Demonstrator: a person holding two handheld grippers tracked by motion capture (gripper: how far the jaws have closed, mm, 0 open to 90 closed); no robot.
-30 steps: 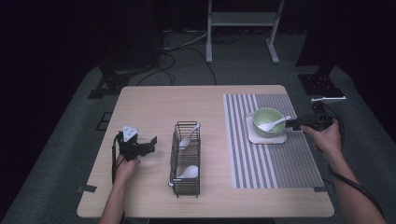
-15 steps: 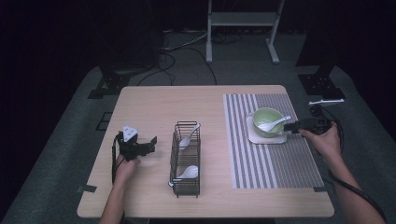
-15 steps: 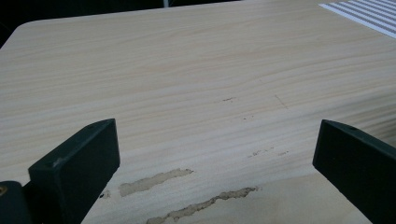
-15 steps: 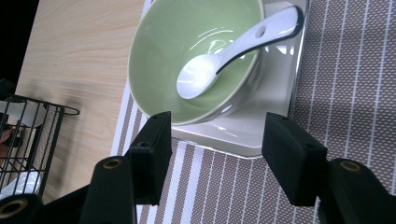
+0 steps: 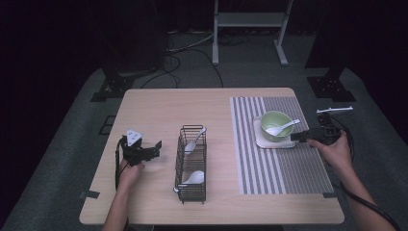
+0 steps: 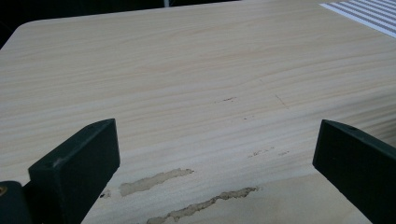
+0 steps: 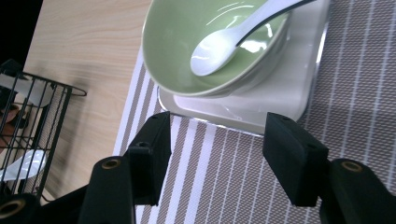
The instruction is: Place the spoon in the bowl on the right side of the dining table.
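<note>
While the left hand-held gripper (image 5: 153,147) rests on the bare worktop (image 5: 192,103) left of the wire basket (image 5: 191,163), its jaws stand wide apart with nothing between them, pale scuffs showing in the wood below. At the right, the right hand-held gripper (image 5: 297,137) sits low over the striped mat (image 5: 284,168), jaws parted and empty, pointing at the near edge of the white tray (image 7: 280,100). On that tray stands a green bowl (image 7: 177,56) with a white spoon (image 7: 217,44) lying in it, handle over the rim. Two more white spoons are in the basket, one leaning at its far end (image 5: 195,140), one lying near the front (image 5: 192,178)
</note>
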